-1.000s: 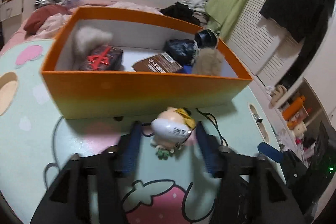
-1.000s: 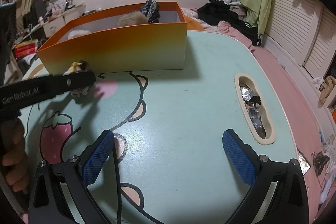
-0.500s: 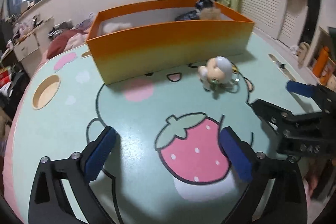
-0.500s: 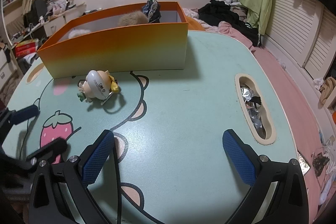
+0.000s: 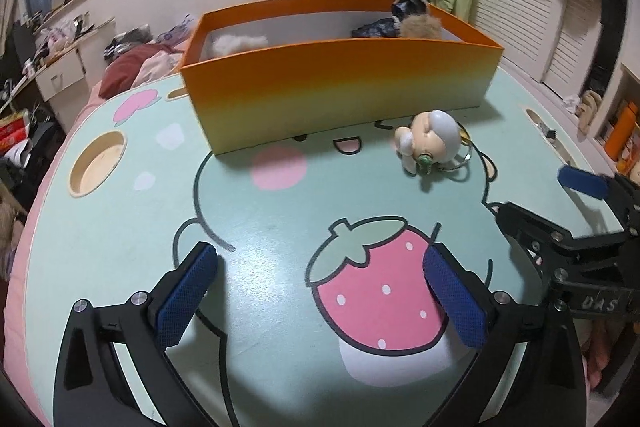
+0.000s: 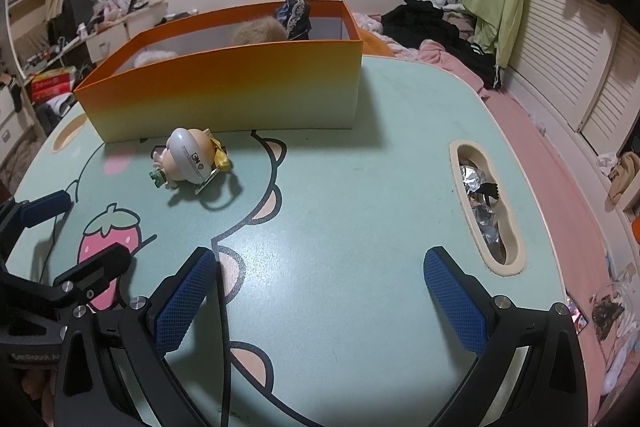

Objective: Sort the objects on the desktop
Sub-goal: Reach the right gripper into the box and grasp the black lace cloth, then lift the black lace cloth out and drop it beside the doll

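Jaws of the left gripper have just been opening and stand wide with nothing between them above the table, the small toy figure lying apart ahead beside the orange box; right-wrist view: right gripper likewise wide and unloaded.

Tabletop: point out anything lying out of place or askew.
The figurine keychain lies tipped on its side on the table, outside the orange box that holds the other items. Crumpled foil wrappers fill the table's slot. Nothing looks spilled or broken.
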`<move>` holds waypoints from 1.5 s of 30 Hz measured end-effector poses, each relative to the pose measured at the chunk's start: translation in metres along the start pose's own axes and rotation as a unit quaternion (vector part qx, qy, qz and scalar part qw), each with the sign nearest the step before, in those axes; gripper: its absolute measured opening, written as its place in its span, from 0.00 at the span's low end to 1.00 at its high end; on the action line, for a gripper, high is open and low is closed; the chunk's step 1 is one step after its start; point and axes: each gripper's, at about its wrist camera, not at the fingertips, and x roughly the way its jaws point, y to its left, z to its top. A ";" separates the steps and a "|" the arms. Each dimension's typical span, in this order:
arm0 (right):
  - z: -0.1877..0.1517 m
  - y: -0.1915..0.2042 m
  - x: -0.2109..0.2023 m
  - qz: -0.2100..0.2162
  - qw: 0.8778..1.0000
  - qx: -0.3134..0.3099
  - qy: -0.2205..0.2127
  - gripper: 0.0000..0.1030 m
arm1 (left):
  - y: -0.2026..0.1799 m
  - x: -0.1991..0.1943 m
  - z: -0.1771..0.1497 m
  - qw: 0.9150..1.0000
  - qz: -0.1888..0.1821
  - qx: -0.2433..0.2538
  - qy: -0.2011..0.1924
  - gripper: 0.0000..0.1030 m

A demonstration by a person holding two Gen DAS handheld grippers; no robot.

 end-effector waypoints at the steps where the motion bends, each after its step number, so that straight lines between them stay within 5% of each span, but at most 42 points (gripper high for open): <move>1: -0.001 0.000 -0.001 -0.001 1.000 -0.001 0.000 1.00 | 0.001 0.000 0.000 1.000 0.000 -0.005 0.000 1.00; 5: 0.000 -0.003 -0.011 0.019 1.000 -0.010 -0.011 0.99 | 0.002 -0.003 -0.004 1.000 0.008 -0.016 -0.003 1.00; 8: 0.013 -0.003 -0.044 -0.006 0.994 -0.037 -0.100 0.84 | -0.002 -0.005 -0.006 1.000 0.008 -0.015 -0.009 1.00; 11: 0.044 -0.008 -0.075 0.028 0.987 -0.026 -0.158 0.77 | -0.004 -0.006 -0.006 1.000 0.005 -0.011 -0.011 1.00; 13: 0.079 -0.004 -0.075 0.072 0.986 -0.021 -0.150 0.65 | -0.006 -0.006 -0.005 1.000 0.004 -0.010 -0.011 1.00; 15: 0.116 0.013 -0.057 0.088 0.988 -0.027 -0.121 0.64 | -0.006 -0.007 -0.005 1.000 0.002 -0.009 -0.012 1.00; 21: 0.177 0.042 0.033 0.005 0.998 -0.035 -0.046 0.63 | -0.005 -0.009 -0.005 1.000 -0.004 -0.005 -0.013 1.00; 24: 0.177 0.040 0.063 0.026 1.000 -0.006 -0.005 0.09 | -0.006 -0.010 -0.006 1.000 -0.005 -0.004 -0.013 1.00; 29: 0.169 0.036 0.028 0.057 0.994 0.027 -0.085 0.08 | -0.008 -0.010 -0.005 1.000 -0.006 -0.003 -0.013 1.00; 32: 0.166 0.019 -0.035 0.071 0.977 0.055 -0.194 0.08 | -0.008 -0.010 -0.004 1.000 -0.006 -0.003 -0.013 1.00; 35: 0.154 0.009 -0.082 0.080 0.964 0.060 -0.245 0.08 | -0.009 -0.011 -0.004 1.000 -0.007 -0.003 -0.013 1.00; 40: 0.108 -0.001 -0.107 0.125 0.970 0.040 -0.203 0.08 | -0.009 -0.010 -0.004 1.000 -0.007 -0.003 -0.012 1.00; 45: 0.071 -0.004 -0.046 0.126 0.986 0.044 -0.098 0.09 | -0.009 -0.010 -0.004 1.000 -0.008 -0.002 -0.012 1.00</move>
